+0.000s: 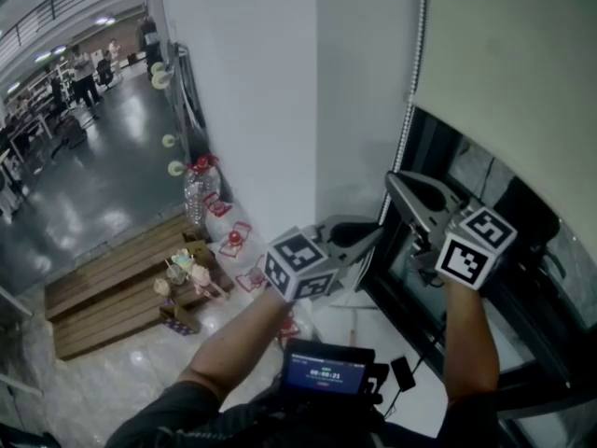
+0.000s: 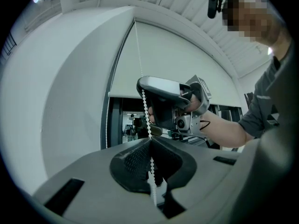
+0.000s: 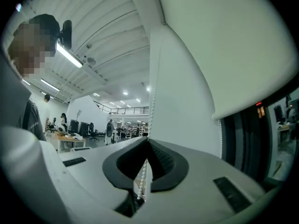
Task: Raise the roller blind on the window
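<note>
The cream roller blind hangs over the upper part of a dark-framed window. Its white bead chain runs down the blind's left edge. My right gripper is the upper one and is shut on the chain. Just below it, my left gripper is also shut on the chain. In the left gripper view the chain passes between the shut jaws of the left gripper, with the right gripper above. In the right gripper view the beads rise out of the closed right gripper beside the blind.
A white pillar stands left of the window. Wooden pallets with small items and water bottles lie on the floor at the lower left. A black device with a screen sits on my chest. People stand in the far hall.
</note>
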The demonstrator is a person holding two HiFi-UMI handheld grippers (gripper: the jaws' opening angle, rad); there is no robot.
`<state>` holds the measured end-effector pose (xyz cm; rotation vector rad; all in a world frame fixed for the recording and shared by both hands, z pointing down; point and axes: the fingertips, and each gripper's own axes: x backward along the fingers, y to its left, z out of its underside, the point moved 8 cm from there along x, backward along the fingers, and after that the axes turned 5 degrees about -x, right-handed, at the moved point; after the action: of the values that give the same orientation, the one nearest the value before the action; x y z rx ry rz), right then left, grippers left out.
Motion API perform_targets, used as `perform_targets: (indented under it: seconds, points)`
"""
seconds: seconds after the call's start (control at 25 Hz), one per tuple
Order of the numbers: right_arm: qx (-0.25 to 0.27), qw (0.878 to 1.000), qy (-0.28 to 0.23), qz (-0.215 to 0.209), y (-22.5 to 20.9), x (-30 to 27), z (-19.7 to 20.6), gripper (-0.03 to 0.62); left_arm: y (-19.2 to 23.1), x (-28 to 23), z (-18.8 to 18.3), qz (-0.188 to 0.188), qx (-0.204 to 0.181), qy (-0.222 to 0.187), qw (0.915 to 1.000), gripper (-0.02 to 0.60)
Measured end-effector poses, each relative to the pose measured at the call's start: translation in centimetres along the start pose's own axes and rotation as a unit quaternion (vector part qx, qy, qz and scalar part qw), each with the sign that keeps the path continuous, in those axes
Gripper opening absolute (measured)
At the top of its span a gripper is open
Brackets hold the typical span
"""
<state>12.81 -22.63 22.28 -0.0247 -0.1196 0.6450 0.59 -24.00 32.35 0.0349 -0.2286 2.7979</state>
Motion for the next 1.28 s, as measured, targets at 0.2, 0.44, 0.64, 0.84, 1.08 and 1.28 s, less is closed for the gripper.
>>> perform_targets:
  seconds: [0.2,0.44,0.64,0.84,1.08,1.28]
  points:
    - [-0.007,1.0,0.024,0.007,-0.3,0.3,2.3,0.006,-0.6,-0.5,2.2,0.007,0.005,0.032,0.9995,0.003]
    - [-0.046,0.997,0.057,0.014,-0.9,0.6,7.0,0.006,-1.3,-0.6,6.7,0.016,0.037,0.075,0.9964,0.002]
    - [-0.06,0.997,0.054,0.013,-0.8,1.0,8.1,0.006,-1.7,-0.4,7.3,0.02,0.053,0.074,0.9956,0.002]
    - [-0.061,0.997,0.055,0.009,-0.8,1.0,8.0,0.006,-0.9,0.9,6.7,0.024,0.054,0.084,0.9947,0.008]
    - [-0.067,0.996,0.054,-0.003,-0.5,0.9,8.1,0.006,1.9,3.8,-1.3,-0.014,0.054,-0.029,0.998,0.061]
    - [-0.064,0.996,0.057,-0.012,0.1,0.7,8.3,0.006,3.0,2.0,-8.7,0.004,0.017,-0.071,0.9973,0.061]
